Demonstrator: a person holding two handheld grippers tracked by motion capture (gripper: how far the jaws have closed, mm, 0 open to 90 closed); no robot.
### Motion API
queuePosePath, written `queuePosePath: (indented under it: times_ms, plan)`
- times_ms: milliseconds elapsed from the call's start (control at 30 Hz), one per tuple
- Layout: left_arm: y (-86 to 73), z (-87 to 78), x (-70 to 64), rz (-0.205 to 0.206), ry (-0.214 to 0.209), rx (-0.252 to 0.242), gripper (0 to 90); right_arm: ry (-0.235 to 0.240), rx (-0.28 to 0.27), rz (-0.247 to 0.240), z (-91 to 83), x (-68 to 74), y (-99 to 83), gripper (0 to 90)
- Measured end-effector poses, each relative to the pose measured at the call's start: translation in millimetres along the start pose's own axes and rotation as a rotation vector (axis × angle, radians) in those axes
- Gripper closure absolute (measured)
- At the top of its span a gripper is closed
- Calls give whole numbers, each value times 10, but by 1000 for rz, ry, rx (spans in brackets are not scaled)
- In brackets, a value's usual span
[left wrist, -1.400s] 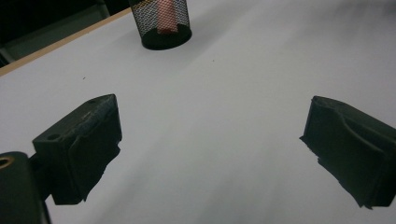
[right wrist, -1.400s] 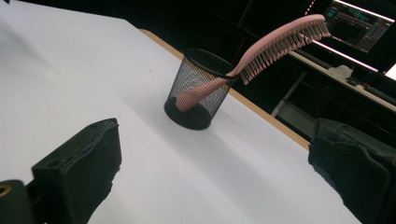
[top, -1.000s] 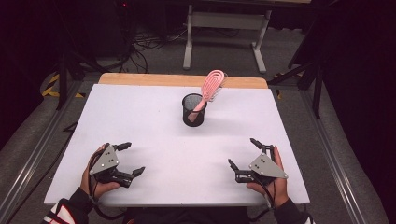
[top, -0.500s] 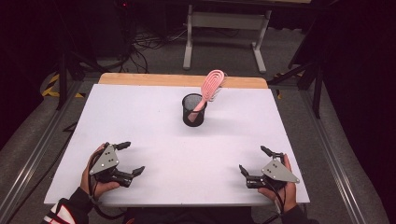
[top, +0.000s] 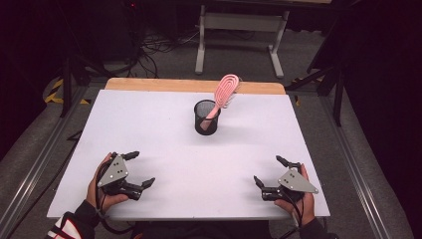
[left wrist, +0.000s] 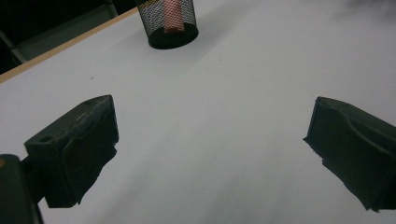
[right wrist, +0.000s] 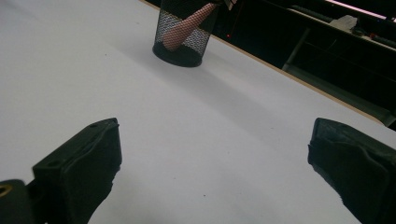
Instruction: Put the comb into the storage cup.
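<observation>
You are holding the left claw low over the near left part of the white-topped desk, and its jaws are standing wide apart with nothing between them; in the left gripper view only bare white surface is lying between the two black jaws. You are holding the right claw over the near right part of the desk, and its jaws are also spread wide and gripping nothing. Both claws are pointing inward and forward, toward the middle of the desk. The black wire-mesh cup is standing upright on the far middle of the desk, well apart from both claws. The pink looped plastic hairbrush is sitting in that cup handle down, leaning to the right with its head sticking out above the rim. In the right gripper view you are seeing the pink handle through the mesh.
</observation>
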State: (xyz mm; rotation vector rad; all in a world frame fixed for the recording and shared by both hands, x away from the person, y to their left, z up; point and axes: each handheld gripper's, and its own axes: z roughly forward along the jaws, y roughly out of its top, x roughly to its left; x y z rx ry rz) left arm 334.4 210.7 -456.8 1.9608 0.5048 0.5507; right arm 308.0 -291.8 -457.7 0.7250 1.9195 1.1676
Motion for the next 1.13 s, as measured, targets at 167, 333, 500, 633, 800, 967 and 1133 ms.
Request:
queuePosePath:
  times_ms: [167,333,500,633,800,967,1133]
  plan:
    - [-2,-5,-6,0,0,-2,29,-6,-2,0,1,13,18,35]
    - [-6,-12,-3,5,0,1,29,-11,-3,-6,9,18,38,35]
    - [-5,0,-9,6,5,7,29,-7,5,-8,26,19,30,35]
    - [4,8,-24,17,10,12,29,-1,6,-13,24,27,29,35]
    - [6,18,-8,22,13,15,28,-1,1,-18,17,14,36,35]
    - [-1,17,-1,21,17,16,28,-3,4,-20,32,11,35,35]
    - [-13,-3,-8,18,22,19,29,0,8,-24,52,21,50,35]
